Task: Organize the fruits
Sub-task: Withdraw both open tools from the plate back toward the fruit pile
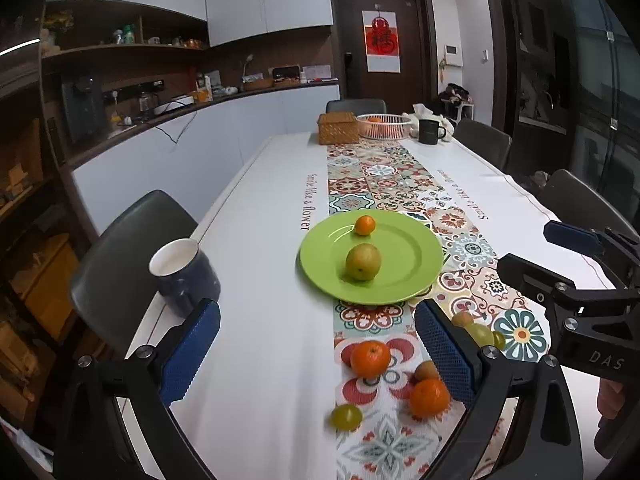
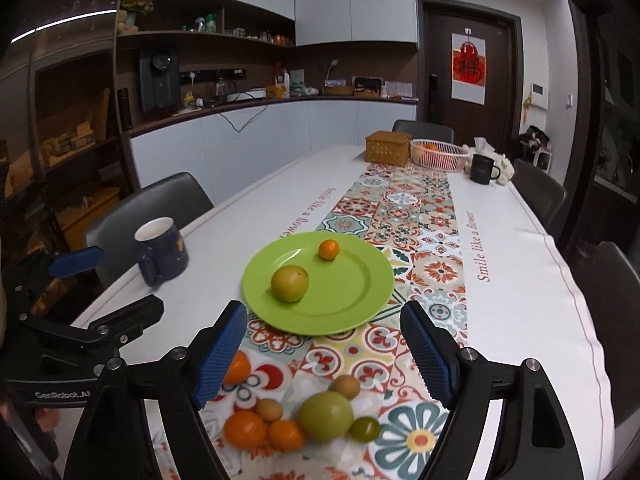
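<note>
A dark blue mug (image 1: 185, 276) with a white inside stands near the left edge of the desk (image 1: 260, 280), which wears a white cloth with a patterned tile runner (image 1: 384, 184) down its middle. At the far end sit a woven box (image 1: 338, 128), just beside a white wire basket (image 1: 384, 125), and a black mug (image 1: 430, 131). Grey chairs (image 1: 132, 248) line the sides. A red poster (image 1: 380, 40) hangs on the dark door (image 1: 416, 76).
</note>
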Available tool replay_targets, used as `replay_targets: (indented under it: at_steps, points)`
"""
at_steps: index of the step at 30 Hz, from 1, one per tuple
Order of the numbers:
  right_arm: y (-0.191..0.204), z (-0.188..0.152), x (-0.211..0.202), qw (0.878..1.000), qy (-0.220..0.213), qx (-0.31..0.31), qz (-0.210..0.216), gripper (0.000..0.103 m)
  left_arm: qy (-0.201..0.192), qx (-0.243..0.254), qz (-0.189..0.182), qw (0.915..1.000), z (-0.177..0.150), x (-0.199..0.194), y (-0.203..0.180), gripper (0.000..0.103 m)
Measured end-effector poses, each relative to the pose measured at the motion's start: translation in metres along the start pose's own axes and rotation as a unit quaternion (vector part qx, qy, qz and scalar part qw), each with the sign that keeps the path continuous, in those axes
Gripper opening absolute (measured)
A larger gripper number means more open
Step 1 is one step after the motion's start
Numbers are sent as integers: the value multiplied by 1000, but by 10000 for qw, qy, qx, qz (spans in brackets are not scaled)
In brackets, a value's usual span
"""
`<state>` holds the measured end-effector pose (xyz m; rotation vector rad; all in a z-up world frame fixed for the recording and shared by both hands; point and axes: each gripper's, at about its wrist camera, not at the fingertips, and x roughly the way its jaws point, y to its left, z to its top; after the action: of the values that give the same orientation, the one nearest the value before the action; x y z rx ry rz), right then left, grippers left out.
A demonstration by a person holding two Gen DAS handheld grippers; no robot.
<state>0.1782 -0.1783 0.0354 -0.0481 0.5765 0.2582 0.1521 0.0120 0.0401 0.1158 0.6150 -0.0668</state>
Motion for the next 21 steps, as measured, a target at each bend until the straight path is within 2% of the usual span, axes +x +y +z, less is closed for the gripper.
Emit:
replay_targets:
  at_steps: [14, 21]
  points:
    - [32, -33, -38, 9994, -139, -195, -244, 79, -194, 355, 45, 9992, -39, -31, 12, 100]
    - [54, -49, -42, 9982, -105, -532, -266, 79, -301, 465, 27, 9985, -58, -34, 17, 100]
